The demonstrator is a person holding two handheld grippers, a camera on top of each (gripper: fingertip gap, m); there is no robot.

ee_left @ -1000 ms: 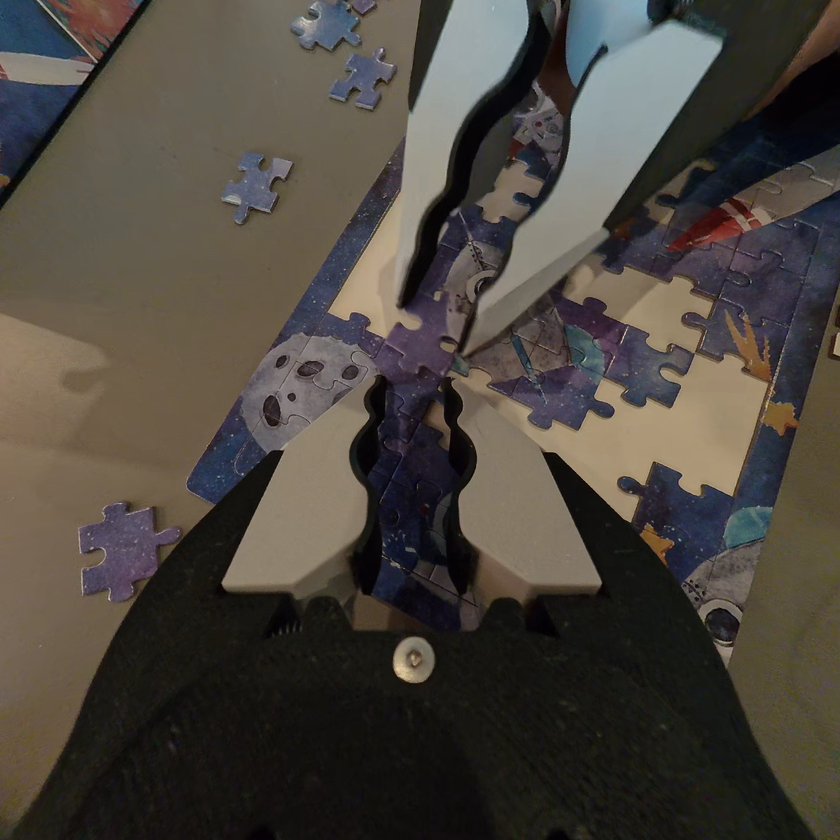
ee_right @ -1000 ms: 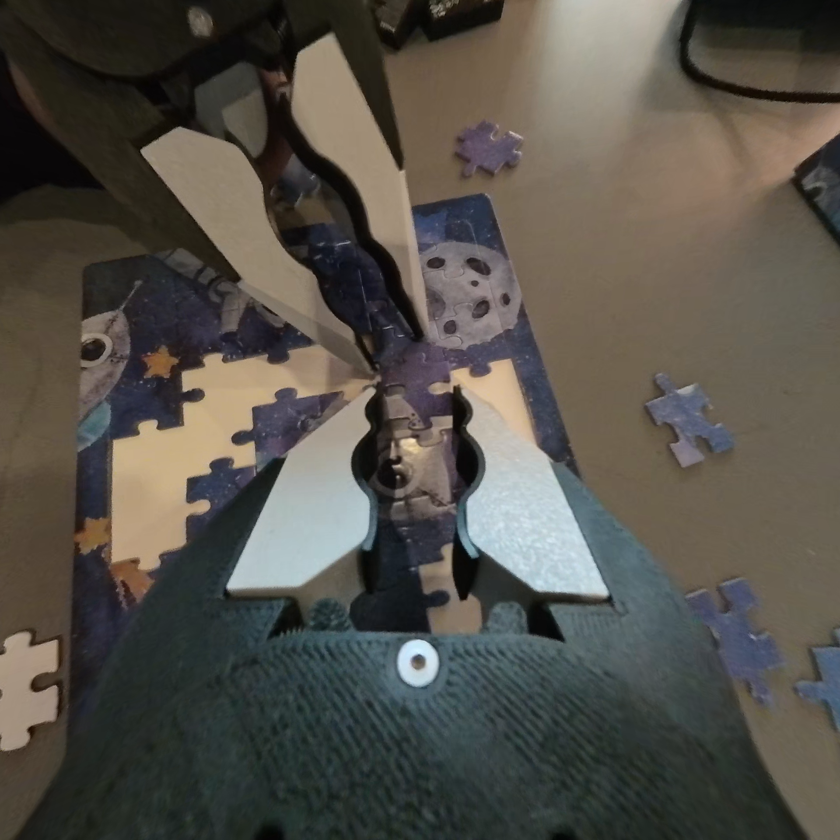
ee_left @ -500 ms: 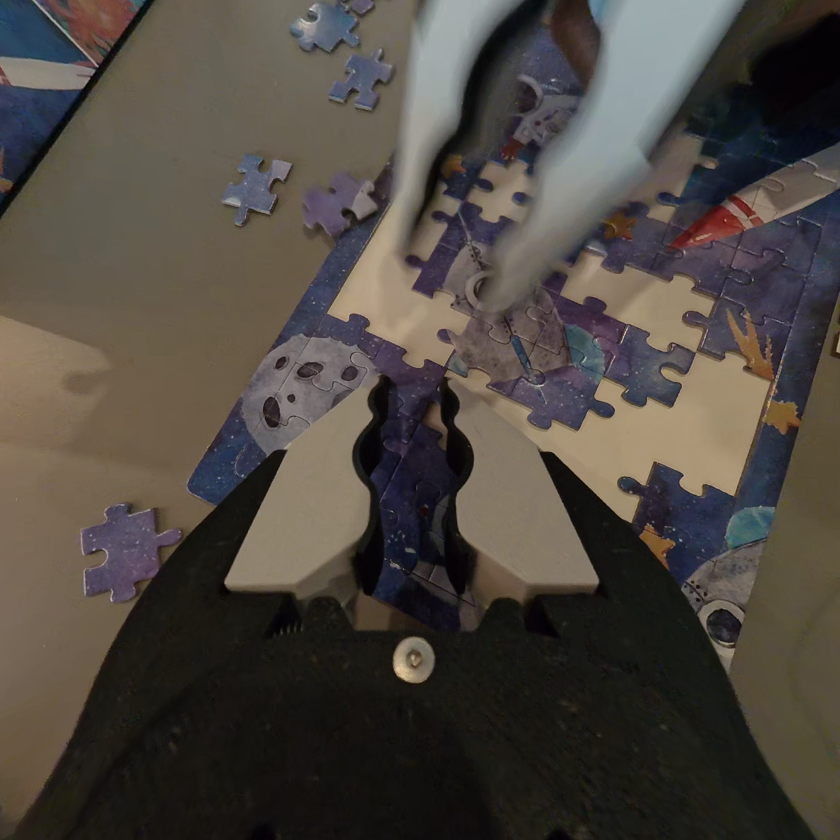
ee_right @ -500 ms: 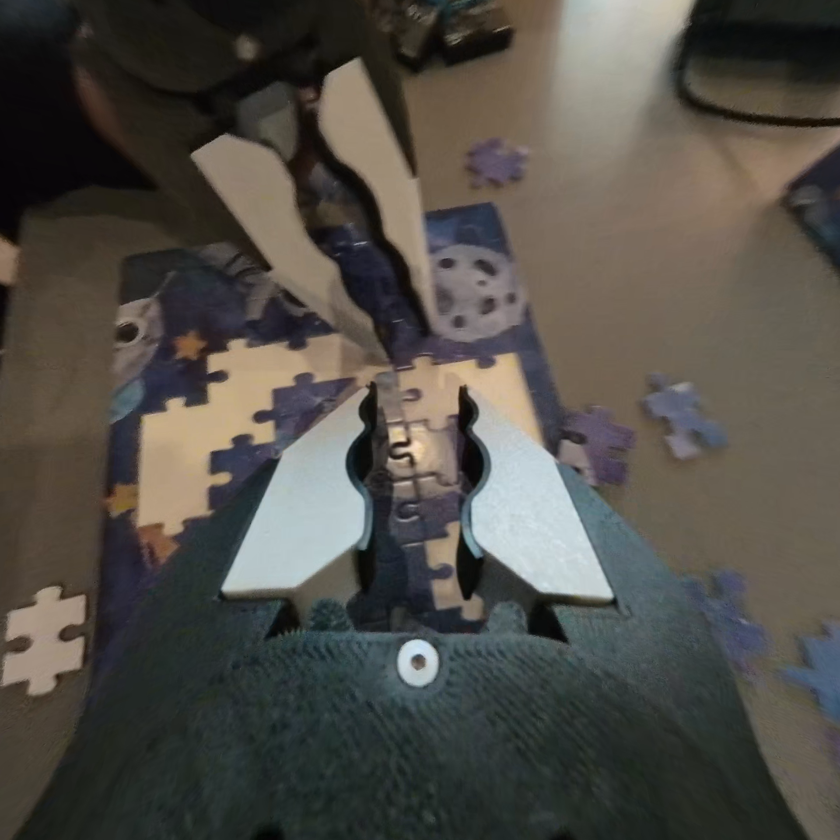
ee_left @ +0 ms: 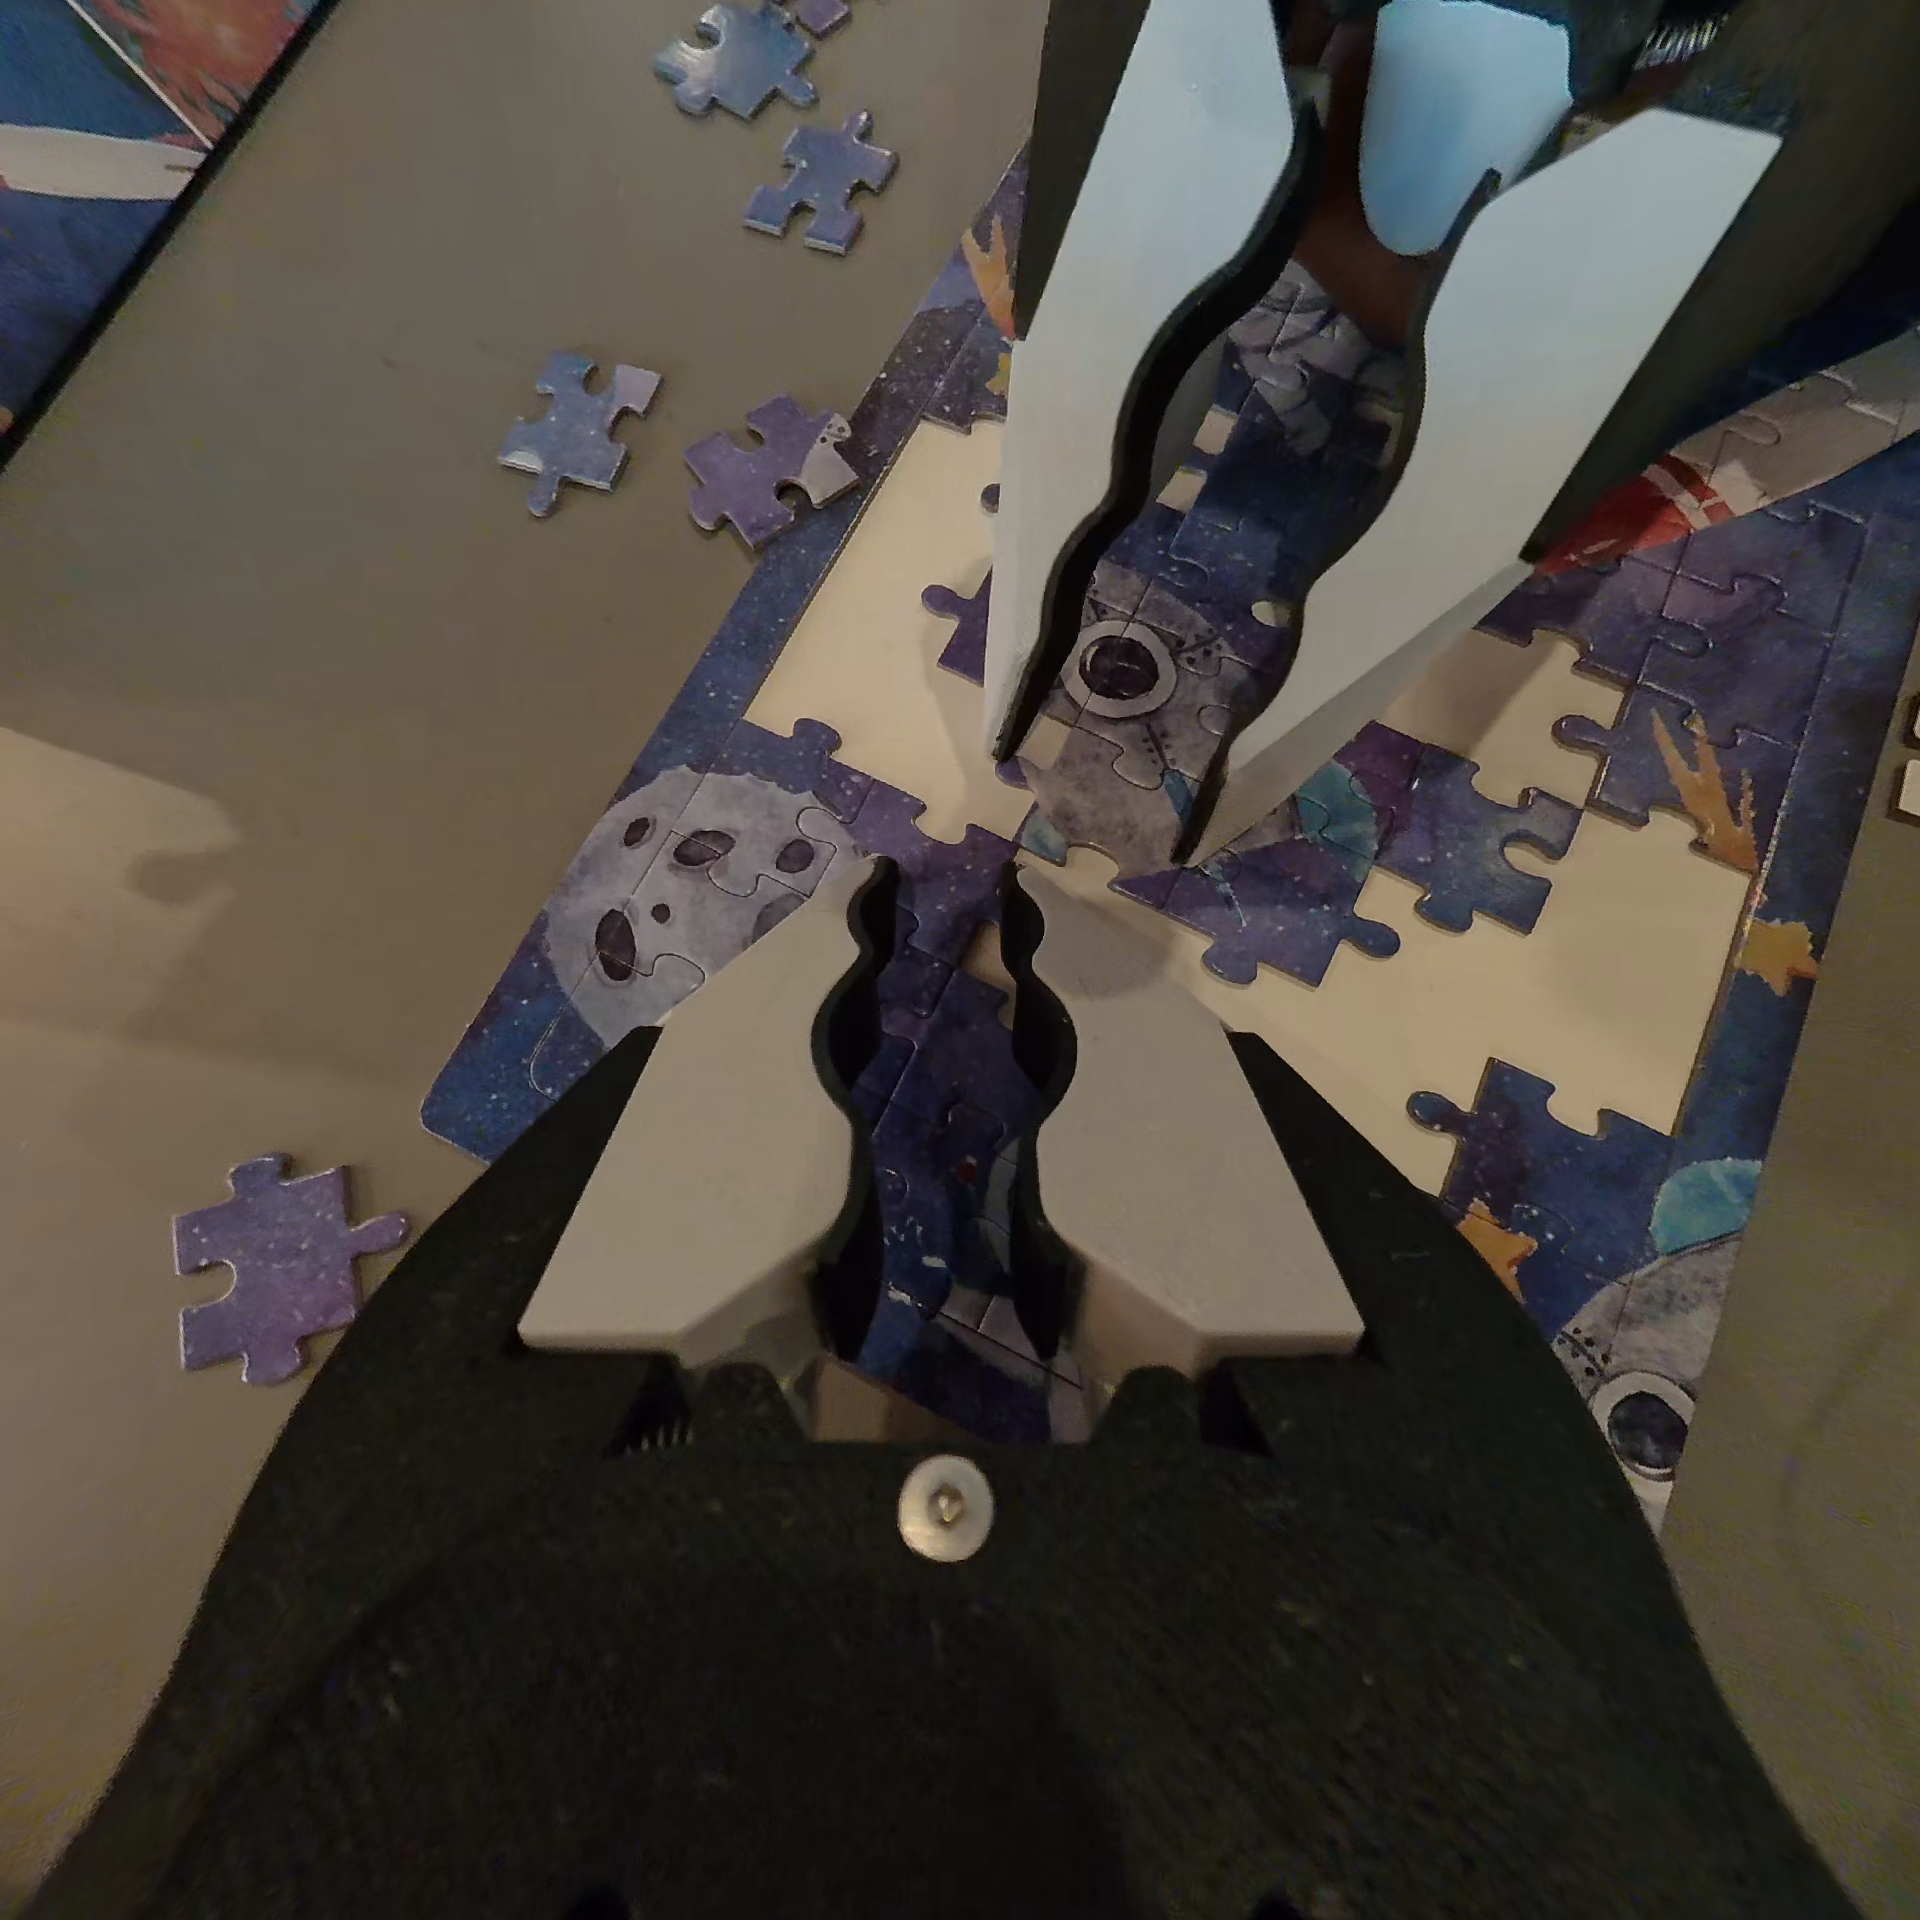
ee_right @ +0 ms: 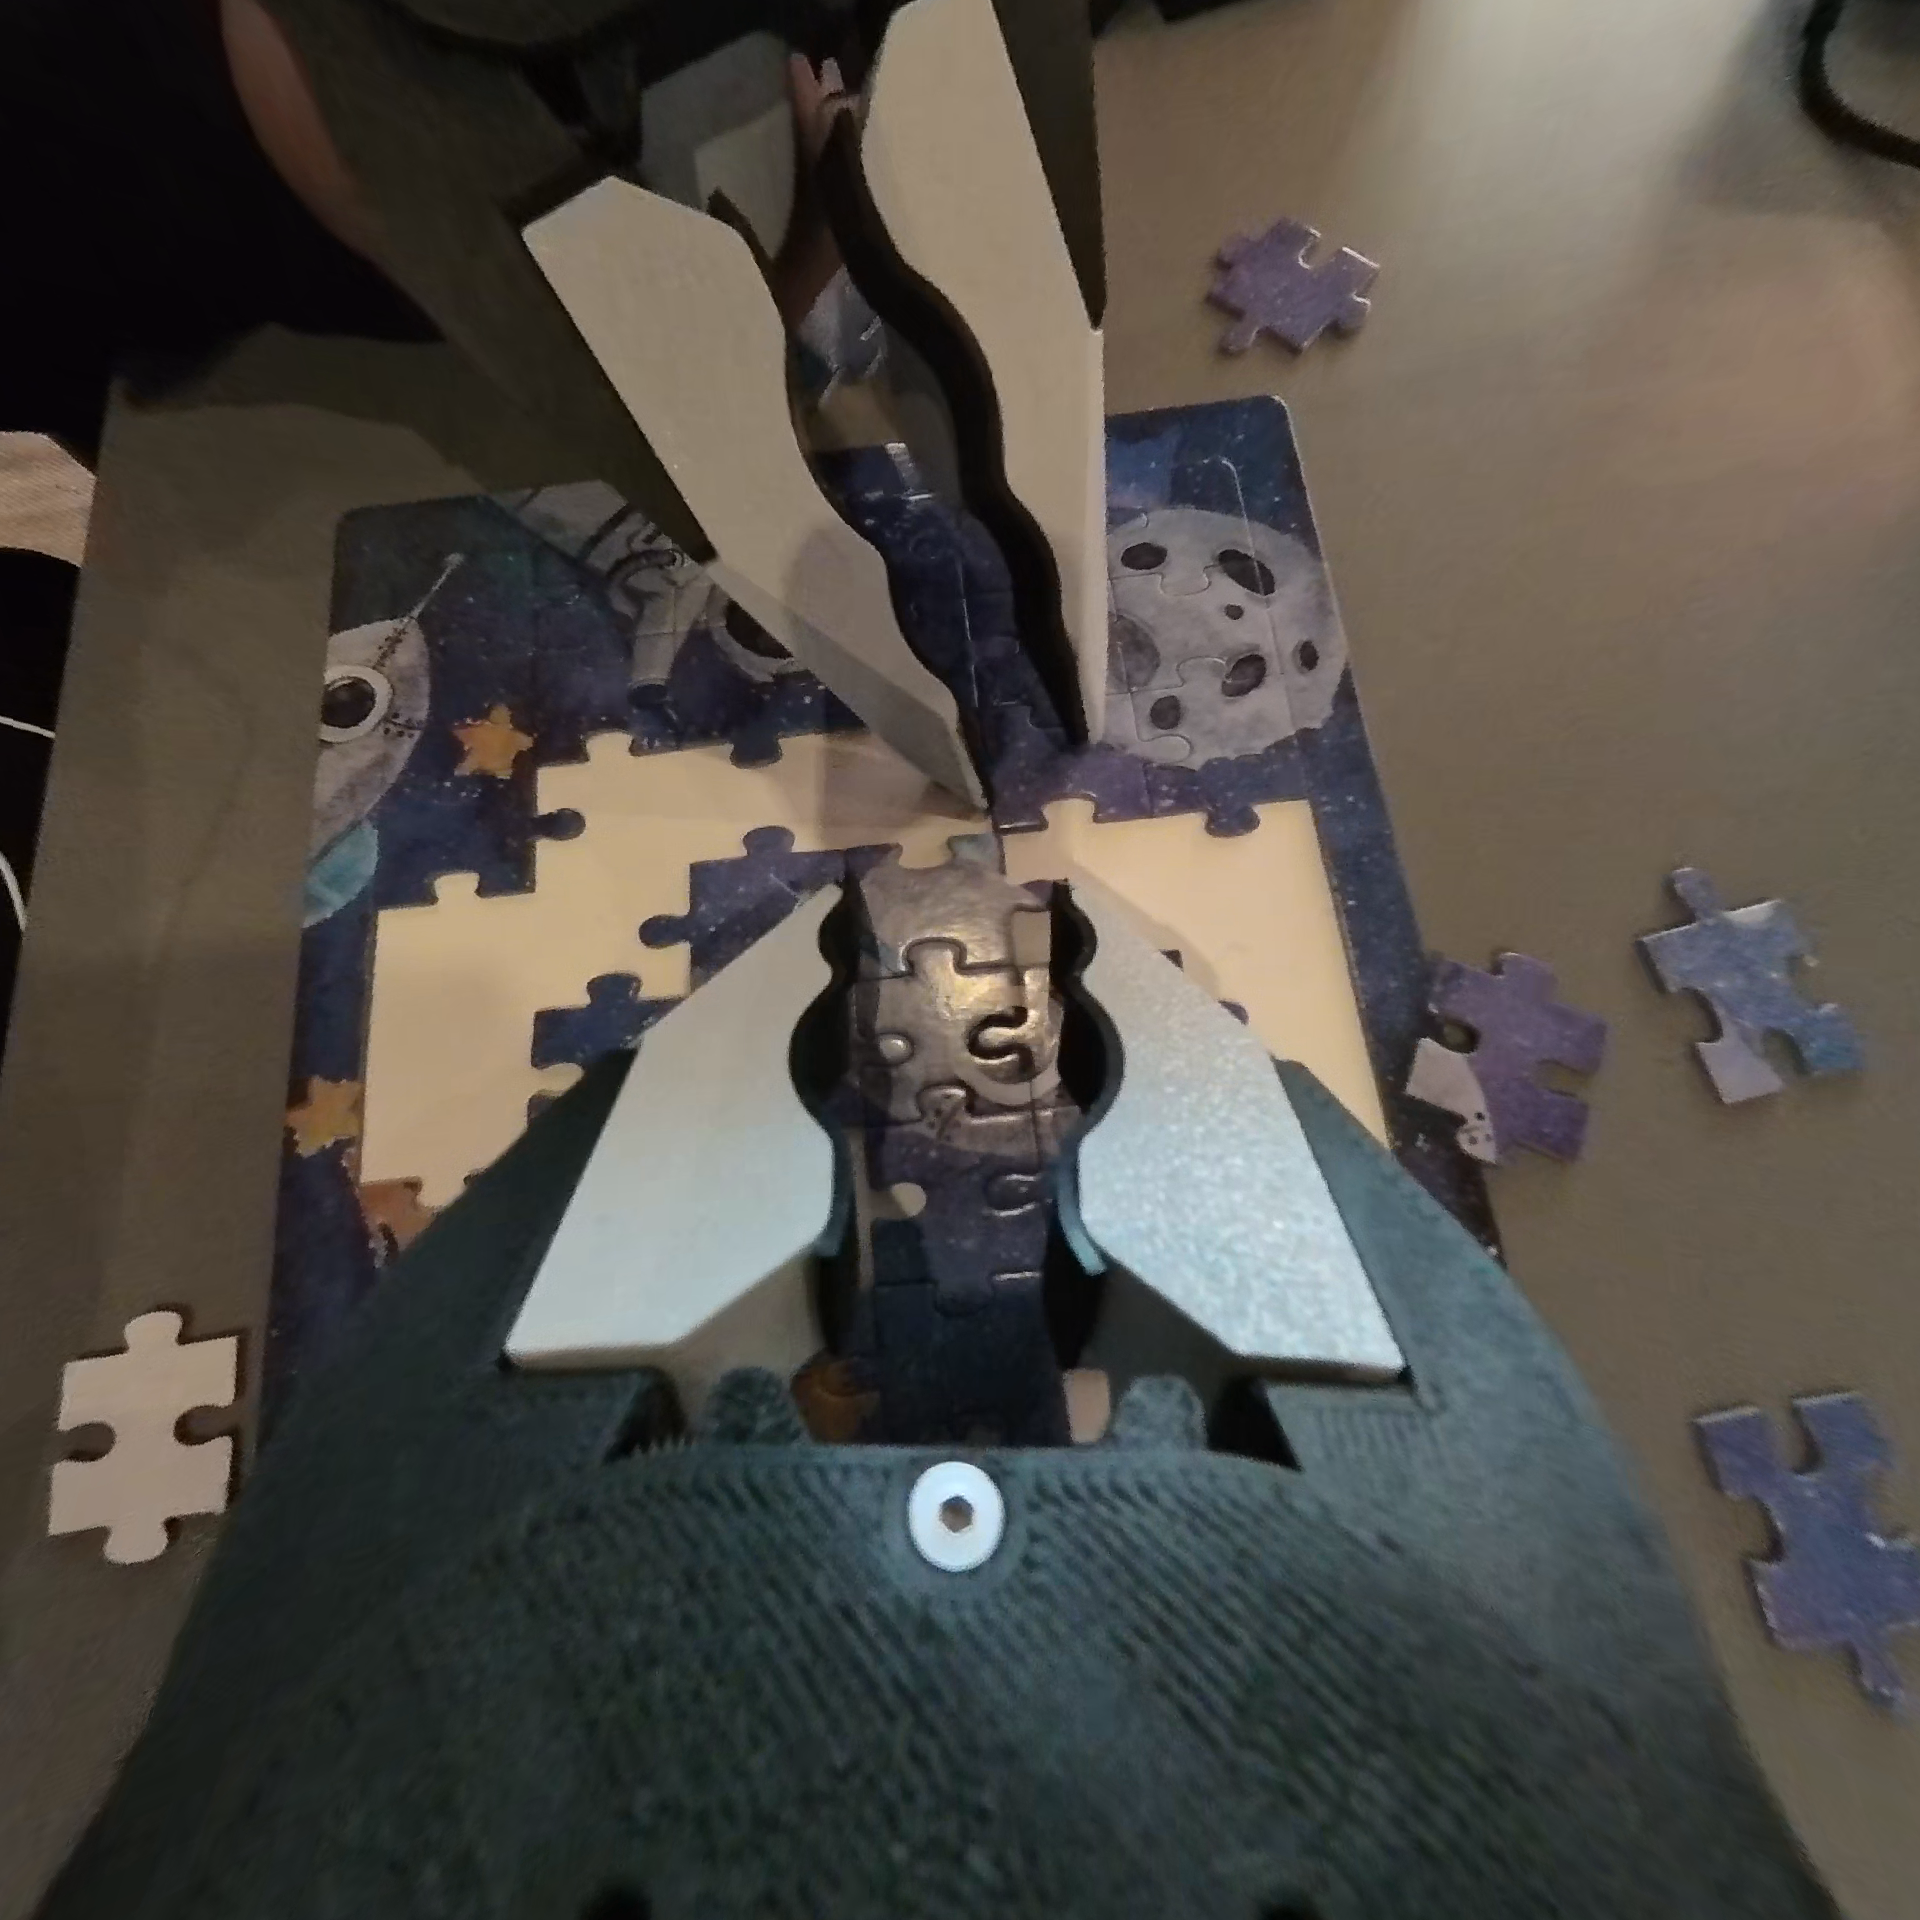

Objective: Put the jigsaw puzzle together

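The space jigsaw (ee_left: pixel 665 790) lies in its tray, with bare cream backing (ee_left: pixel 862 623) in the middle; it also shows in the right wrist view (ee_right: pixel 1351 831). My left gripper (ee_left: pixel 948 883) is slightly open and empty, with its tips on the joined pieces beside the grey moon (ee_left: pixel 707 873). My right gripper (ee_left: pixel 1101 805) comes in from the far side. It is open and straddles a joined cluster of grey pieces (ee_right: pixel 956 997) lying on the backing. The two grippers' tips almost meet (ee_right: pixel 1029 779). A purple piece (ee_left: pixel 769 473) lies at the tray's edge.
Loose pieces lie on the grey table: purple (ee_left: pixel 275 1268), blue (ee_left: pixel 577 431), and more farther off (ee_left: pixel 821 182). A white face-down piece (ee_right: pixel 145 1444) lies on the other side. A picture board (ee_left: pixel 62 156) is at the far left and a dark cable (ee_right: pixel 1870 104) at the back.
The purple piece under the right gripper's tips a second ago now lies at the tray's edge. The right gripper drew back, then returned over the grey cluster. The left gripper stayed put.
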